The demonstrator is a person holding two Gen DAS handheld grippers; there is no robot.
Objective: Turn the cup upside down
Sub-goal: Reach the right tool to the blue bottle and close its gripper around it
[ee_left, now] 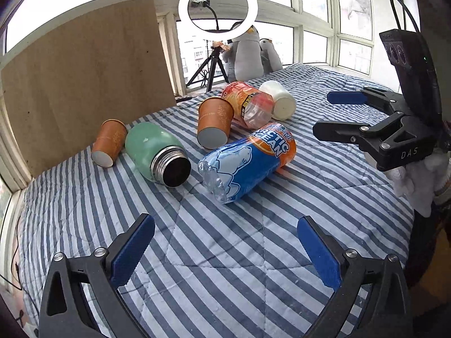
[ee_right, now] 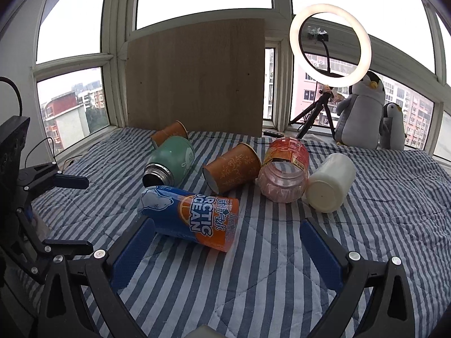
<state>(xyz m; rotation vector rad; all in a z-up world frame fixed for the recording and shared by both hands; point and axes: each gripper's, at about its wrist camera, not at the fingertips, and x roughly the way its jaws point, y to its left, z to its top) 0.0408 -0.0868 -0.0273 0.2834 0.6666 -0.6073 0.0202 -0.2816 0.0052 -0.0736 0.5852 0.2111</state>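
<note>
Several containers lie on their sides on the striped bedspread (ee_left: 225,267). A brown paper cup (ee_left: 215,124) (ee_right: 231,169) rests in the middle with its base toward me. A second brown cup (ee_left: 108,143) (ee_right: 169,133) lies behind the green flask (ee_left: 155,152) (ee_right: 172,163). The white cup (ee_left: 279,100) (ee_right: 329,183) is at the right. My left gripper (ee_left: 225,225) (ee_right: 86,214) hovers open over the near cloth, holding nothing. My right gripper (ee_right: 228,226) (ee_left: 324,114) is open too, just in front of the blue Arctic Ocean bottle (ee_right: 191,219) (ee_left: 248,163).
A red-labelled plastic bottle (ee_left: 248,104) (ee_right: 284,169) lies between the middle brown cup and the white cup. A wooden board (ee_left: 84,84) leans on the windows at the back. A ring light (ee_left: 183,8) on a tripod and penguin plush toys (ee_left: 248,53) stand behind.
</note>
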